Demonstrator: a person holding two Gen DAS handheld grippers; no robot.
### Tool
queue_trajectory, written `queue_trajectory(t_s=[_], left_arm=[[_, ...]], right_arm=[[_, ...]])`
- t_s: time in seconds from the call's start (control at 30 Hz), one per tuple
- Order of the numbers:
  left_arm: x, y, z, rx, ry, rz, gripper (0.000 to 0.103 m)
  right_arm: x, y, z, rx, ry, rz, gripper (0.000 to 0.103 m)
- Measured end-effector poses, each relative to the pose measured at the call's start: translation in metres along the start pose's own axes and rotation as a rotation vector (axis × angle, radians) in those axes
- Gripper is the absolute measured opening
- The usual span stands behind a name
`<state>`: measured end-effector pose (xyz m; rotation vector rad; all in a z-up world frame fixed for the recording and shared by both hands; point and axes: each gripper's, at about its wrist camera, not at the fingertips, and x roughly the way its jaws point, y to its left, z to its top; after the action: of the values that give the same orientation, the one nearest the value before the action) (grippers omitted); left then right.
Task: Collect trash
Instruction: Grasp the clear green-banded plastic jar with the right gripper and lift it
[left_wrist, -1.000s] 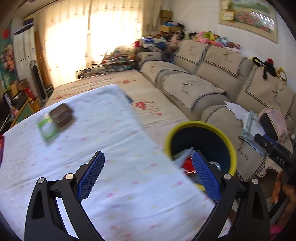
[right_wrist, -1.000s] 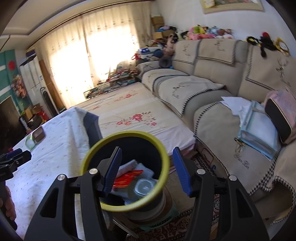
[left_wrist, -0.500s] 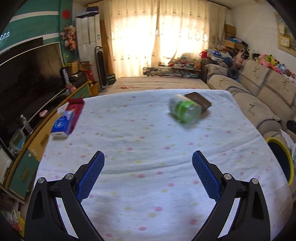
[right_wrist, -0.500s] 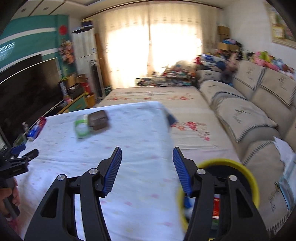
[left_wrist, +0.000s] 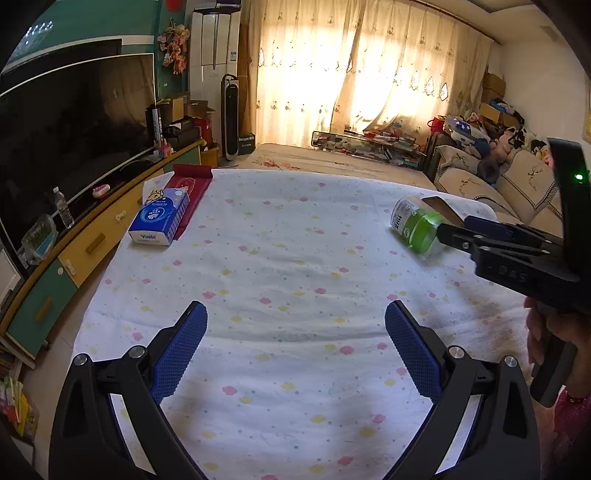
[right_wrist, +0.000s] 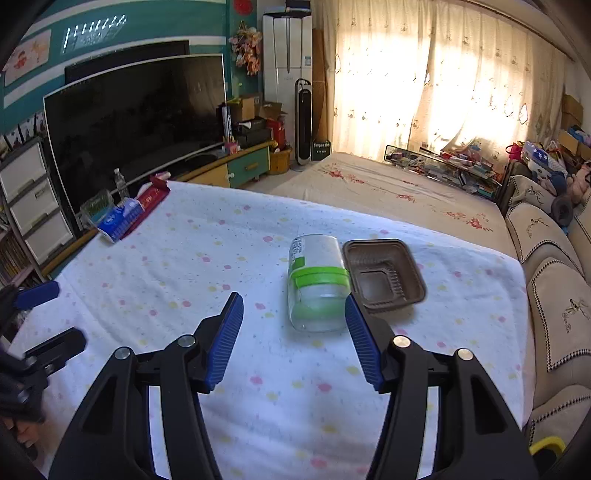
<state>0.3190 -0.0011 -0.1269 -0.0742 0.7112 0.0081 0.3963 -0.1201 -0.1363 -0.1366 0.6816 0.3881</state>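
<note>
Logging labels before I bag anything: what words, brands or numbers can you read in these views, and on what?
"Vinda": blue tissue pack on the table's left edge.
"DAS": embossed on the right tool's black body, left wrist view.
Clear jar with green band: label print too small to read.
Small dark box on the floor by the tower fan: white lettering blurred.
Red packet under the tissue pack: print unreadable.
Brown tray: no text visible.

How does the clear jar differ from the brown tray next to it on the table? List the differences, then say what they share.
1. The clear jar is see-through with a green band; the brown tray is opaque brown.
2. The jar lies on its side; the tray sits flat, its opening up.
3. The jar is round and tall; the tray is square and shallow.

Both look empty and lie side by side on the spotted cloth.
</note>
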Motion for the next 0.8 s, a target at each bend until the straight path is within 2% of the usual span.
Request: queue_trajectory(t_s=[0.2,0.3,0.37,0.57,0.8], left_arm=[[0.0,-0.001,-0.001,-0.005,0.008,-0.014,0.096],[0.001,-0.001,-0.001,-0.009,0.015,-0.022,0.096],[0.001,-0.001,-0.002,-0.011,0.015,-0.025,0.096],[0.0,-0.003,-0.003,-0.011,0.016,-0.024,0.096],[0.0,-0.004,-0.003,-0.014,0.017,-0.027,0.096]], right_arm=[[0.024,-0.006,0.01,-0.001,0.007,-0.028,0.056],[0.028,-0.015,0.017,0.006,-0.005,-0.074,0.054],[0.031,-0.022,0.021,0.039,0.002,-0.028,0.054],[0.042,-0.013,0.018,-0.007,0.055,-0.018,0.057],[0.034,-0.004,0.018,-0.001,0.008,0.026,0.053]])
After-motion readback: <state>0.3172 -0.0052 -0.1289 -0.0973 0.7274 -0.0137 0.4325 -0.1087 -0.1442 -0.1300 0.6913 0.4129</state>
